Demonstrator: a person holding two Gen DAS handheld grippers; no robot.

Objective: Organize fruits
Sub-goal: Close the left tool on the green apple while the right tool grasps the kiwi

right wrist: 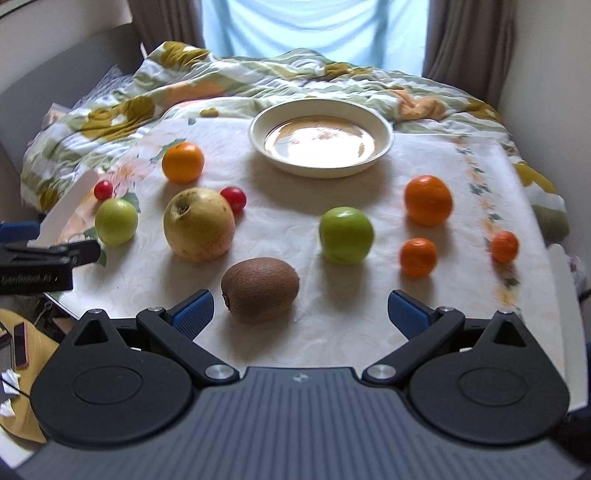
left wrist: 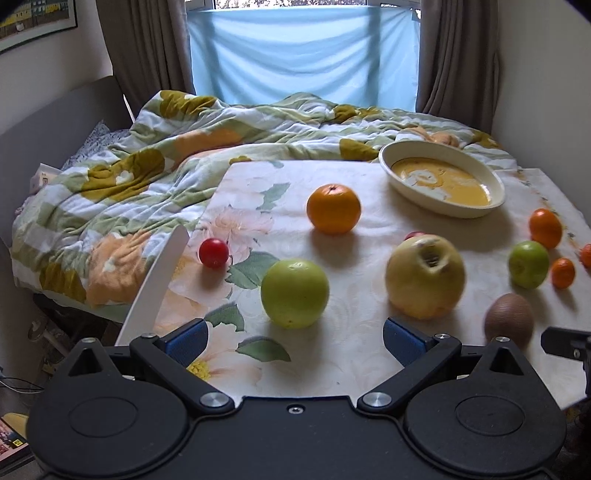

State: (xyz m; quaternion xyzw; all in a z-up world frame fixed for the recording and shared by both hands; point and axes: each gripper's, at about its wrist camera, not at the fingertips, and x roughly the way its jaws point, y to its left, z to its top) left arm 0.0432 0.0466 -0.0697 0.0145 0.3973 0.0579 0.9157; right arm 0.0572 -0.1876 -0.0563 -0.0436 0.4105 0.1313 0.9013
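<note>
Both the left gripper [left wrist: 293, 341] and the right gripper [right wrist: 300, 314] are held wide open and empty at the near table edge, since the scattered fruits, kiwi [right wrist: 260, 290] nearest, are not yet gathered into the empty bowl [right wrist: 320, 138].

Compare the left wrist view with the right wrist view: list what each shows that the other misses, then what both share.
Left wrist only: a framed picture on the wall.
Right wrist only: the full set of four orange citrus, including the far-right small one, and a phone below the table.
Both: the empty bowl, kiwi, yellow pomegranate, two green apples, and open jaws on each gripper.
</note>
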